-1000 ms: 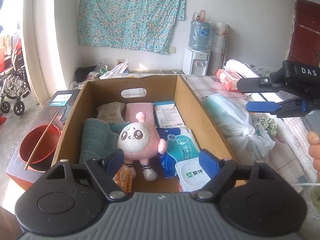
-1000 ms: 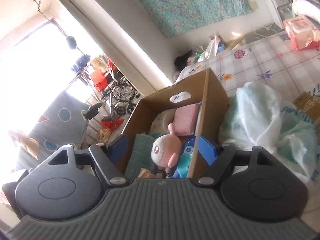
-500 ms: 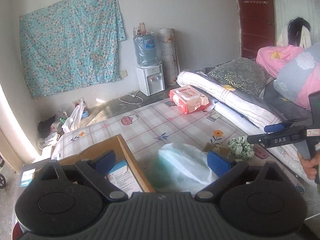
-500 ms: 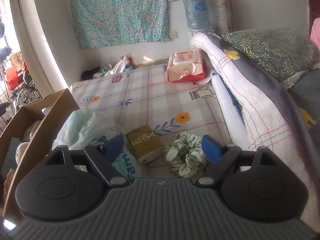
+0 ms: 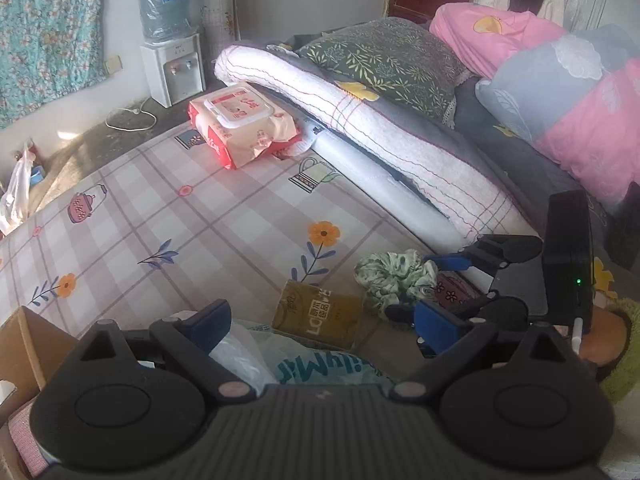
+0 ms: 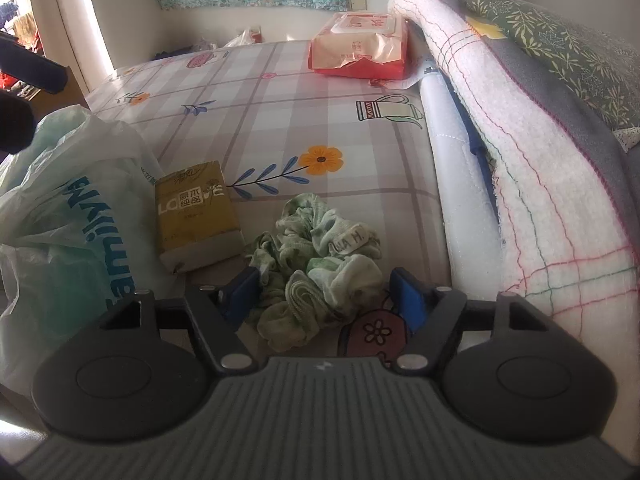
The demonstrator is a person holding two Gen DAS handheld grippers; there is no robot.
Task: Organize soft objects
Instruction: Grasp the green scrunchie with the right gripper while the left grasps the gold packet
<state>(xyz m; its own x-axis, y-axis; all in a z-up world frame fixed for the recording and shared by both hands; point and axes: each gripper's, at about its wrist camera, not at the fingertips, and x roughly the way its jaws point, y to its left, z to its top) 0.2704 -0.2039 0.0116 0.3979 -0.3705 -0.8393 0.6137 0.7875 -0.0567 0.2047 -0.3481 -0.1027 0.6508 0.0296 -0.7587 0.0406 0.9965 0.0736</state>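
A crumpled green scrunchie (image 6: 316, 264) lies on the checked bed sheet (image 6: 280, 120). My right gripper (image 6: 326, 296) straddles it and its jaws are closing; the left pad brushes the fabric and the right pad stands just clear. The left wrist view shows that same gripper (image 5: 422, 286) around the scrunchie (image 5: 388, 276). A yellow tissue pack (image 6: 196, 216) lies just left of the scrunchie. My left gripper (image 5: 324, 320) hangs wide open and holds nothing, above a white plastic bag (image 5: 288, 364) and the tissue pack (image 5: 320, 316).
A cardboard box (image 5: 24, 344) stands at the lower left beside the bag (image 6: 68, 208). A red wet-wipes pack (image 6: 360, 44) lies at the far side. A rolled white blanket (image 6: 540, 184) and pillows (image 5: 384, 60) border the right. A person's hand (image 5: 604, 332) holds the right gripper.
My left gripper swung from above the box over to the bag and tissue pack. My right gripper came down around the green scrunchie and its jaws narrowed.
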